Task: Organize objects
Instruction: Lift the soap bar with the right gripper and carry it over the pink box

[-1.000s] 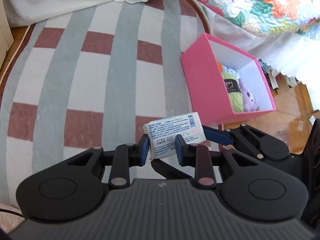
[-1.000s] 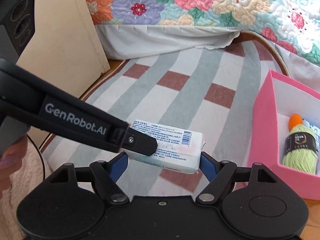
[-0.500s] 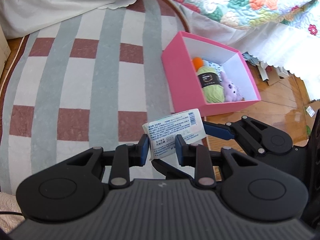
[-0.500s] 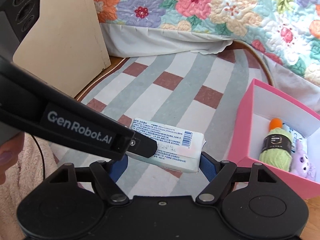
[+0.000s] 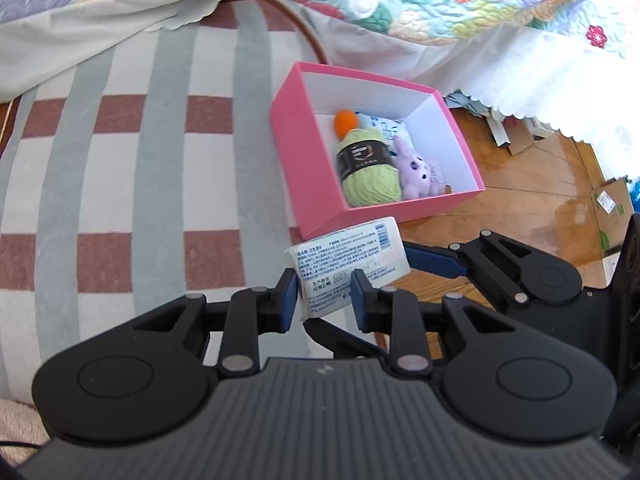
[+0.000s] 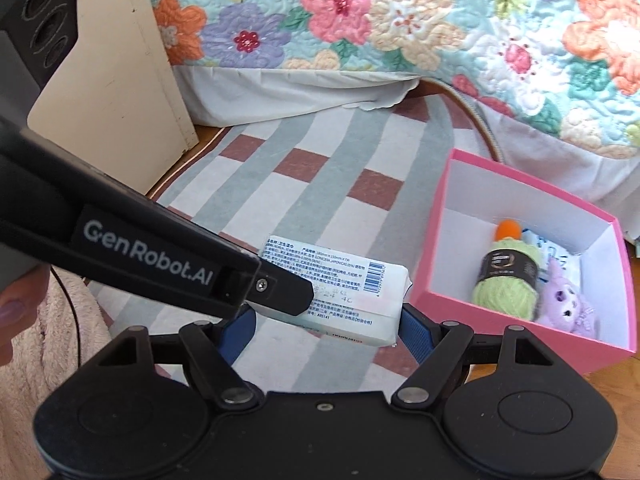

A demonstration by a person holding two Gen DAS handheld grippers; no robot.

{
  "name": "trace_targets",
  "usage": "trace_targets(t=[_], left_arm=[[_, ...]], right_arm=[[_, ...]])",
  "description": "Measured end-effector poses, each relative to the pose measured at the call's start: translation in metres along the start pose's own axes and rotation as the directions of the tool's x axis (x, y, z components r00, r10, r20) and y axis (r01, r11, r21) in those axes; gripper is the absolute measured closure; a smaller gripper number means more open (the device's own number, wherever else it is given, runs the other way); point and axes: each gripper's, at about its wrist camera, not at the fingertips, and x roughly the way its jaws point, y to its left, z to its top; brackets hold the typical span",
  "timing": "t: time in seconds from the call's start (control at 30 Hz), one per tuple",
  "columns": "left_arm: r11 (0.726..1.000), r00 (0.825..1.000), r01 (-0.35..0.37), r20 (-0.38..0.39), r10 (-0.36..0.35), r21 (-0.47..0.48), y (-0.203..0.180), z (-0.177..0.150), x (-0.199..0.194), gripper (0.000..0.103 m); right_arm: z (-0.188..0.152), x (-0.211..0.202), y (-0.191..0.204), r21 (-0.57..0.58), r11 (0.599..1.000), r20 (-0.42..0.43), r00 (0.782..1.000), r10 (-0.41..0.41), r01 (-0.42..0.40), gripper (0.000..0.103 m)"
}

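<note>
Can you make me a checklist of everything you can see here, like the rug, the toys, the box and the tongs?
Surface: striped rug on a wooden floor.
Job's things: white wipes pack; pink box holding green yarn, orange ball, purple plush.
Clutter: cardboard scraps by the bed skirt.
Tongs: left tongs shut on the pack's narrow side; right tongs clamp its ends.
Cables: thin dark cord.
Surroundings: floral quilt, cream board.
</note>
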Motion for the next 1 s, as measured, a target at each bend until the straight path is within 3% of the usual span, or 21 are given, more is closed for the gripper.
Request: trace_targets(t=[0.43, 0.6, 1.0], left_arm=[[0.998, 1.0, 0.019, 0.015, -0.02, 0.063, -0.049, 0.022, 0.007, 0.077], [0.989, 0.998, 0.019, 0.049, -0.026, 0.146, -0.074, 0.034, 0.01, 0.076], [0.987, 0.995, 0.085, 0.032, -0.091, 0.138, -0.104, 0.09, 0.061, 0.076]], right_arm=[[-0.004, -0.024, -0.04, 0.013, 0.999, 0.078, 0.996, -0.05, 0.049, 0.022], [-0.005, -0.034, -0.063, 0.045, 0.997, 0.143, 0.988, -0.064, 0.058, 0.022], [0.007, -0.027, -0.133, 0.1, 0.991, 0.191, 0.976, -0.109, 0.091, 0.022]])
